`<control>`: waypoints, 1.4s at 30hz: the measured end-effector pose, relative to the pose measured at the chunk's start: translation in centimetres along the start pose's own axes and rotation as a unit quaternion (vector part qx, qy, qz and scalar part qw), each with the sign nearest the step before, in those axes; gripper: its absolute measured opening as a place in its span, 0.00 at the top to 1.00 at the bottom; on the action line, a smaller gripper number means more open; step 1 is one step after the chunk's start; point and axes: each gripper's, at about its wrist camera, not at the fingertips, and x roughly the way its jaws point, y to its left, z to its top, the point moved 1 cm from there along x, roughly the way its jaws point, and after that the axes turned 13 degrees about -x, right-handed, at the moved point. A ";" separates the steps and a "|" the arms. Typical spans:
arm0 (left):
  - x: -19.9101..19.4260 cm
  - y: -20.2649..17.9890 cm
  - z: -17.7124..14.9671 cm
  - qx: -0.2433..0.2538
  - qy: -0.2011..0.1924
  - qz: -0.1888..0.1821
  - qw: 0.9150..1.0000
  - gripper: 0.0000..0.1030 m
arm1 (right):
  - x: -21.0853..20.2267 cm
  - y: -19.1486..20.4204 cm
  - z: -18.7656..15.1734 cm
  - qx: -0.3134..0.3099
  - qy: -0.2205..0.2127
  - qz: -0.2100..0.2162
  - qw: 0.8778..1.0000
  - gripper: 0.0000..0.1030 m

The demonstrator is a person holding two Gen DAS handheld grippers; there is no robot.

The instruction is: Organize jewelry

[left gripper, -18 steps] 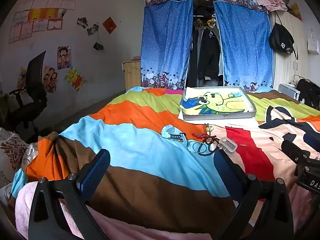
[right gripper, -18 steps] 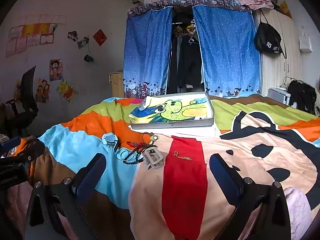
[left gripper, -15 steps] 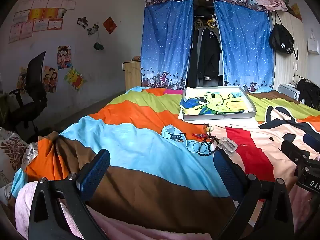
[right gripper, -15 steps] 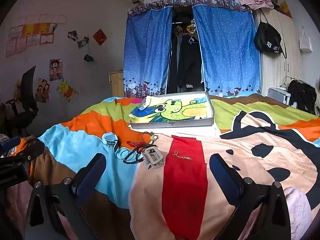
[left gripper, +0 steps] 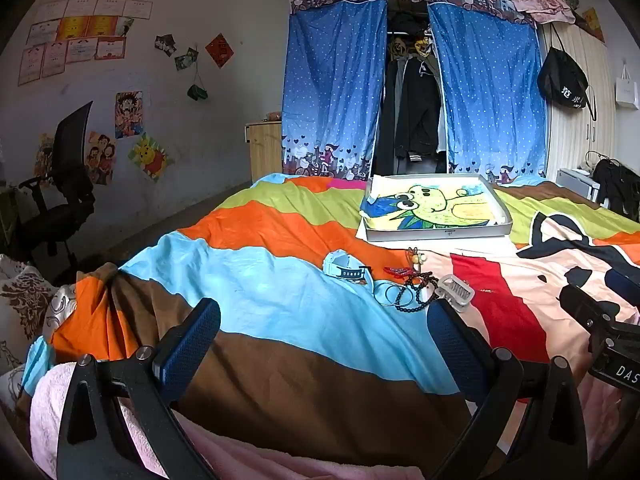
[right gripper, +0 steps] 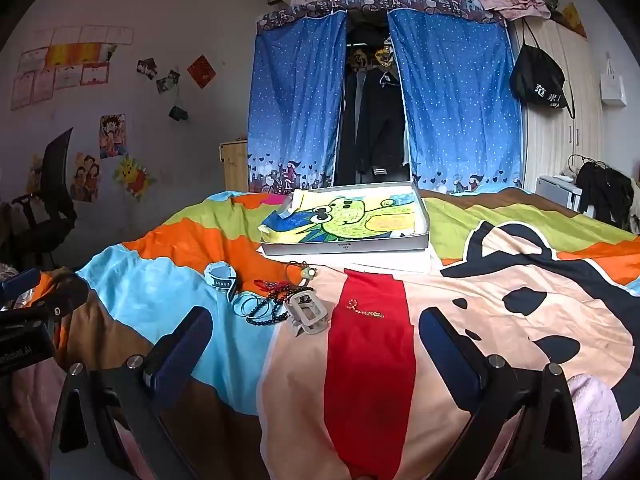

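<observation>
Jewelry (right gripper: 280,300) is lying heaped mid-bed, just short of the tray (right gripper: 344,246) toward the far edge. Both tools, left tool (left gripper: 324,344) and right tool (right gripper: 316,344), are hovering agape, empty; reaching forward is probably coming next.

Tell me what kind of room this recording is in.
Most likely a lived-in bedroom: a bed under a colourful striped quilt, a curtained wardrobe with clothes hanging inside, and cartoon posters on the wall.

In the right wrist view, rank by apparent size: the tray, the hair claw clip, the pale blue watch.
1. tray, clearly largest
2. hair claw clip
3. pale blue watch, close to the clip; unsure
</observation>
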 end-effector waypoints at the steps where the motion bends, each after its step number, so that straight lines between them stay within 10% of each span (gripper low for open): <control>1: 0.0 0.0 0.0 0.000 0.000 0.000 1.000 0.01 | 0.0 0.0 0.0 0.000 0.000 0.000 1.000 0.00; 42: 0.0 0.0 0.0 -0.001 -0.001 -0.001 1.000 0.01 | -0.1 0.3 0.1 -0.005 0.001 -0.002 1.000 0.00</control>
